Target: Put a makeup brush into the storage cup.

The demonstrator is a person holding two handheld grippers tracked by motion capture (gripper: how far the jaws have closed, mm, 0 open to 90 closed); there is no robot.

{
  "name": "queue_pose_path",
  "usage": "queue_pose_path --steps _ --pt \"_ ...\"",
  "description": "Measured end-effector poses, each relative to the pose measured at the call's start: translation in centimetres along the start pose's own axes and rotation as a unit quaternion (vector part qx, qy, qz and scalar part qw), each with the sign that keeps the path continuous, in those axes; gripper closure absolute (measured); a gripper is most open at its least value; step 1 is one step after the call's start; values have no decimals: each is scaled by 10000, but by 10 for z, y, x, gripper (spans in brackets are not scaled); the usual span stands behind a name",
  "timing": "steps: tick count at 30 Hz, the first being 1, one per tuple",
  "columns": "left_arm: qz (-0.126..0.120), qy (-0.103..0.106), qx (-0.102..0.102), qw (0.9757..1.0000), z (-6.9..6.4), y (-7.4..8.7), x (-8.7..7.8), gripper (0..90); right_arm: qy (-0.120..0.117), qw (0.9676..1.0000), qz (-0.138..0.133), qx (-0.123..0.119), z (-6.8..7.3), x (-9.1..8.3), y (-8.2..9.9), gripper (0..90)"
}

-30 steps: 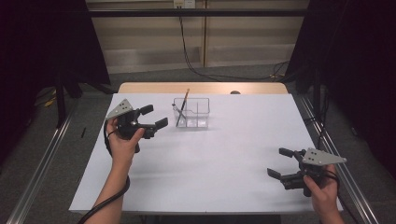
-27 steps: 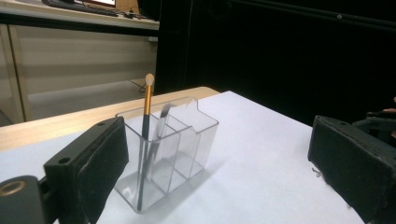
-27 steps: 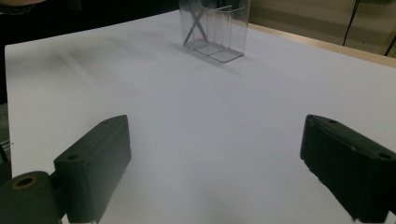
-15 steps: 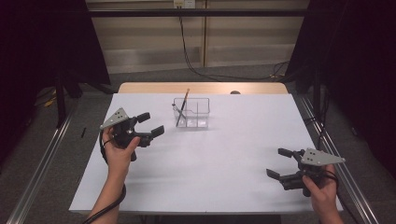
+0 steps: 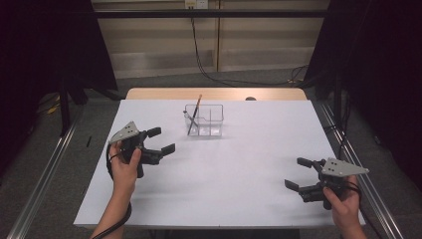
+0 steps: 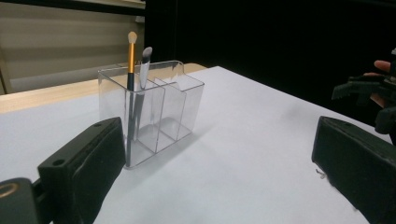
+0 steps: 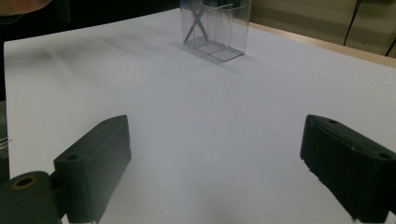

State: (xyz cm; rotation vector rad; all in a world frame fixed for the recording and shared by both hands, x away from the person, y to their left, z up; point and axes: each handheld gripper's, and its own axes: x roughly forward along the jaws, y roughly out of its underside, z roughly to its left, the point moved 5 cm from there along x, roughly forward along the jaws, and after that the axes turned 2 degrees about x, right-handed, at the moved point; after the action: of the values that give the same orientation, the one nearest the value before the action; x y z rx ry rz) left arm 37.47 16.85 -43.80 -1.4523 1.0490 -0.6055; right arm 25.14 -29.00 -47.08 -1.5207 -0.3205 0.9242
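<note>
While the clear organizer [image 5: 204, 120] stands at the far middle of the white table [image 5: 239, 184], we see two brushes [image 6: 136, 60] upright in its end compartment. Near it, we hold the left gripper [image 5: 161, 140] with jaws wide apart and empty. Well apart, our right gripper [image 5: 298, 173] is also wide open, holding nothing.

Bare desk [image 5: 239, 184] lies between both grippers. The clear organizer [image 5: 204, 120], with two brushes [image 6: 135, 60] rising above its rim, is the sole obstacle, toward the far edge.
</note>
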Motion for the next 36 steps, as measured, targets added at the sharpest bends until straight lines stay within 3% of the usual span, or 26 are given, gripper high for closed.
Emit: queue_pose_path --steps 15,25,36 --pt "175 198 250 9993 -11 13 -13 30 23 10000 -12 22 -3 -2 1 85" --pt "296 -7 343 9990 -6 20 -30 33 -9 10000 -26 16 -3 -3 1 83" --pt "272 -44 383 9989 -5 24 -42 33 17 10000 -6 20 -4 -3 2 83"
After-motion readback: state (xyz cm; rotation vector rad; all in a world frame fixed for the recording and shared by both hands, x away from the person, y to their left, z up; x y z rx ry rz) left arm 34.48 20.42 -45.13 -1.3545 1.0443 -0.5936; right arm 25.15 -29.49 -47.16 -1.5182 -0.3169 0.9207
